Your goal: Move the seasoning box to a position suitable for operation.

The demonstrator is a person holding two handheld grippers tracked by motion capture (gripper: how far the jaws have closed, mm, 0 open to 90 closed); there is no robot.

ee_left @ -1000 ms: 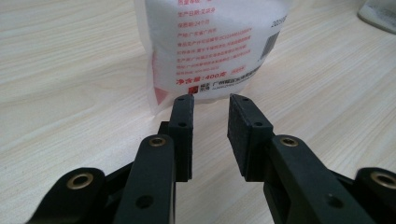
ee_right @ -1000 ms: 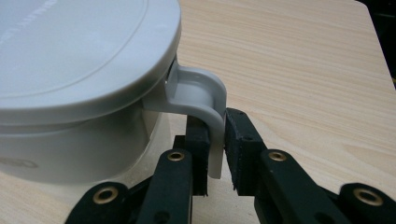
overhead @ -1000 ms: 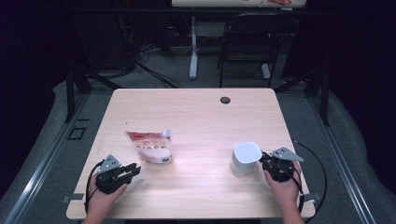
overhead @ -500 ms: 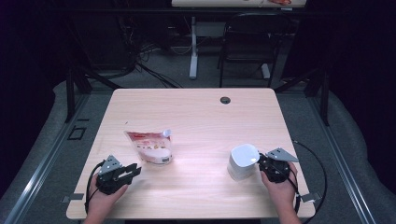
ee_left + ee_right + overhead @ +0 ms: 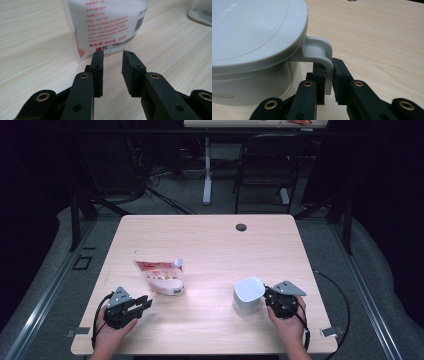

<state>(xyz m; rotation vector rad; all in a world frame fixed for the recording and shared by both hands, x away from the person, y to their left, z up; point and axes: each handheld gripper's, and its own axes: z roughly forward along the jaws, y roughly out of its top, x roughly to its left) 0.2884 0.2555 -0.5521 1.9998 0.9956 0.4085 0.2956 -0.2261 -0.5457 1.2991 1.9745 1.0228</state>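
A white pouch (image 5: 161,277) with red print and a spout lies left of the table's middle. In the left gripper view the pouch (image 5: 107,25) fills the space just ahead of my left gripper (image 5: 113,53), whose jaws stand open with nothing between them. In the high view that left gripper (image 5: 147,302) rests near the front edge, pointing at the pouch. A white lidded container (image 5: 248,295) stands to the right. My right gripper (image 5: 267,296) is shut on its side handle (image 5: 319,50), seen close up beside the container lid (image 5: 249,32) with the right gripper (image 5: 328,65) pinching the handle's lower part.
The light wooden table (image 5: 210,245) has a dark cable hole (image 5: 241,227) near its far edge. A black chair (image 5: 260,170) and desk legs stand beyond the table. Cables trail off both front corners.
The right gripper has dragged the white container a little to the left, toward the table's middle. The left gripper and the pouch have stayed put.
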